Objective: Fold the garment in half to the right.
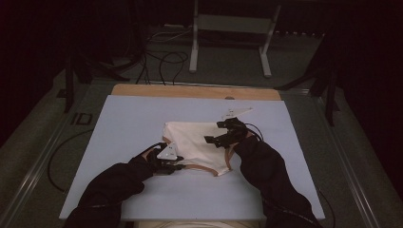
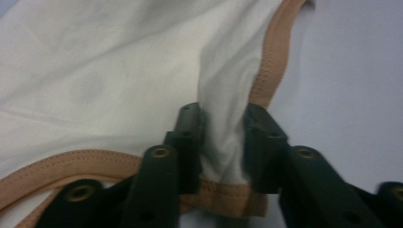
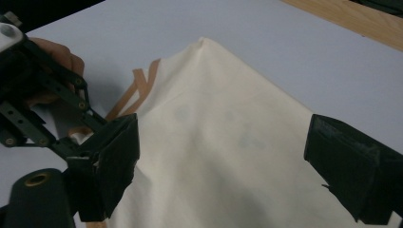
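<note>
A cream garment (image 1: 195, 137) with a tan trim lies bunched in the middle of the pale blue board (image 1: 133, 118). At its near left edge my left gripper (image 1: 173, 164) pinches a raised fold of the cloth. In the left gripper view the two pads press on that fold of the garment (image 2: 95, 71) just above the tan hem (image 2: 228, 192), with my left gripper (image 2: 223, 142) shut on it. My right gripper (image 1: 223, 135) hovers over the garment's right part. Its jaws stand wide apart over the cloth (image 3: 214, 118), and my right gripper (image 3: 223, 175) holds nothing. The other gripper (image 3: 47, 109) shows at the left there.
A strip of bare wooden table (image 1: 190, 91) runs along the board's far edge. Beyond it, on the dark floor, stand a white metal frame (image 1: 228, 23) and loose cables (image 1: 161, 61). Both dark sleeves come in from the bottom edge.
</note>
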